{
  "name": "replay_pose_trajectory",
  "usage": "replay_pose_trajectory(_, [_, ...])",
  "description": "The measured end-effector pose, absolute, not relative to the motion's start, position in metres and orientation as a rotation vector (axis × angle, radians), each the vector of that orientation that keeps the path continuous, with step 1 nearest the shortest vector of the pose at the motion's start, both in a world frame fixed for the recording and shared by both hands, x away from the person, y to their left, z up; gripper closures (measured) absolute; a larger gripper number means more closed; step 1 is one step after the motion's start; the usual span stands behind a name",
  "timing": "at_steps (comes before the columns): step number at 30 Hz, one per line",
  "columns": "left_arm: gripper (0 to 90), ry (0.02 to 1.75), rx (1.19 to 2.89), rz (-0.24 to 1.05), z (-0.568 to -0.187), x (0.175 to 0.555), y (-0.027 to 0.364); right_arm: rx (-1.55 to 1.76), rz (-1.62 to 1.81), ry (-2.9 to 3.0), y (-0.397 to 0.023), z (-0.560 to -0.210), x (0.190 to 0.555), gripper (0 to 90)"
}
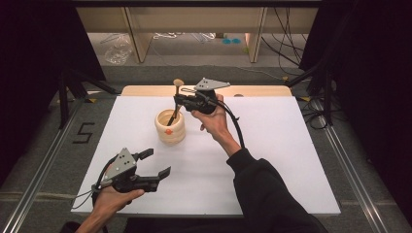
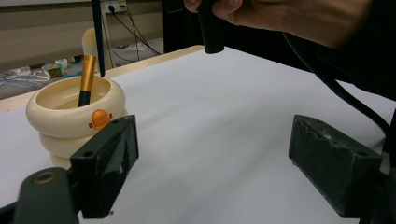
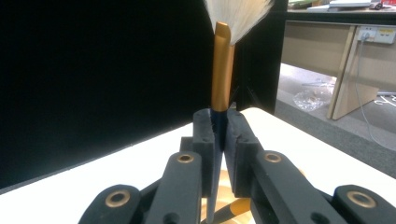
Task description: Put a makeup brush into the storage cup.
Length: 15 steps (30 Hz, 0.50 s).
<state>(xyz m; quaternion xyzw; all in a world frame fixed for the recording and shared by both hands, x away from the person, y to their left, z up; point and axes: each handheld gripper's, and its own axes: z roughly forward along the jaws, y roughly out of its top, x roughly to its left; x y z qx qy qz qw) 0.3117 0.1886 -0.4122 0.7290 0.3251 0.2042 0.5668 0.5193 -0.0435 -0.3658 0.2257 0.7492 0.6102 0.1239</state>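
Nearest me, at about 7 o'clock on the table (image 1: 272, 184), I keep the left gripper (image 1: 154, 162) idle. Its jaws stand wide apart with nothing between them, aimed toward 1 o'clock at the holder (image 1: 170, 127). From that station it can steady the holder if it tips.

The holder sits just left of table centre, toward 11 o'clock. It is a cream ringed cup with an orange mark on its front. One brush (image 2: 86, 80) already leans inside it, handle down, gold ferrule above the rim.

Beyond it, at 12 o'clock, the right gripper (image 1: 180, 98) is clamped on a second brush (image 3: 222, 70). The jaws are shut tight on the dark handle just below the gold ferrule, bristles up. I judge this grip point keeps the handle end free to enter first and protects the bristles. The brush stands near-upright beside the holder's far rim, its lower end at or just inside the opening; I cannot tell whether it touches bottom.
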Motion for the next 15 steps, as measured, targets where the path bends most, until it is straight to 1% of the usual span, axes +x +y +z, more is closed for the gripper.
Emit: replay_pose_trajectory(15, [15.9, 0.752, 1.72, 0.486, -0.412, 0.312, 0.189, 0.677, 1.761, 2.204, -0.034, -0.381, 0.526, 84.6])
